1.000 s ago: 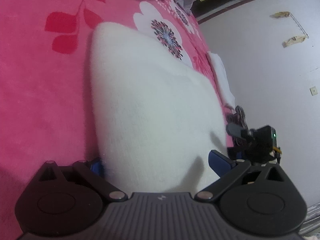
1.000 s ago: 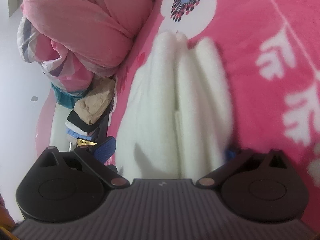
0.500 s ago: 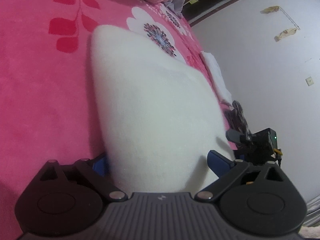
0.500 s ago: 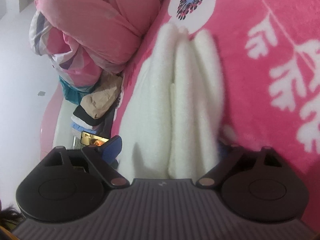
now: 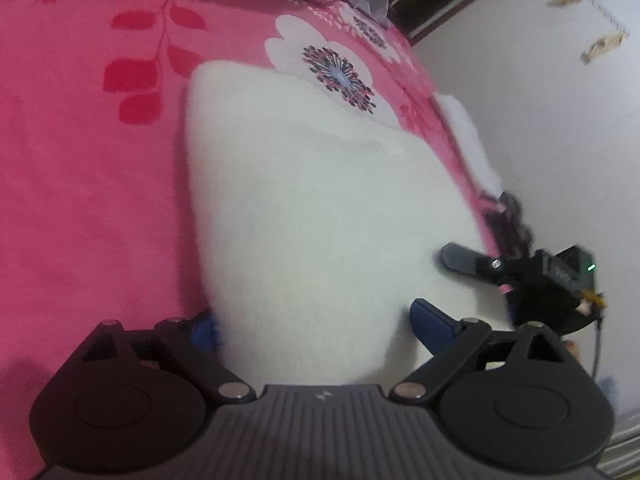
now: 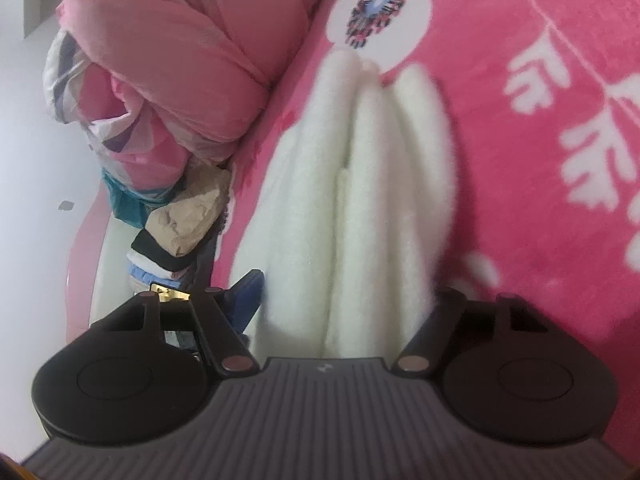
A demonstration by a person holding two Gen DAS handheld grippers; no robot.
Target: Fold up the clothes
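A white fluffy garment (image 5: 320, 216) lies folded on the pink flowered blanket (image 5: 80, 184). My left gripper (image 5: 316, 320) holds its near edge, with blue fingertips (image 5: 434, 322) on both sides of the thick fold. In the right wrist view the same garment (image 6: 360, 208) shows stacked folds. My right gripper (image 6: 344, 300) grips its other end; one blue fingertip (image 6: 248, 296) shows on the left, the other is buried in the cloth. The right gripper also shows in the left wrist view (image 5: 532, 276) at the garment's right edge.
A rolled pink quilt (image 6: 180, 52) and a pile of clothes (image 6: 176, 224) lie at the bed's head. A white wall (image 5: 560, 120) runs beside the bed. Another white cloth (image 5: 468, 140) lies along the bed's edge.
Both grippers have lifted and shifted the garment slightly; the views have drawn back a little. The grips are unchanged.
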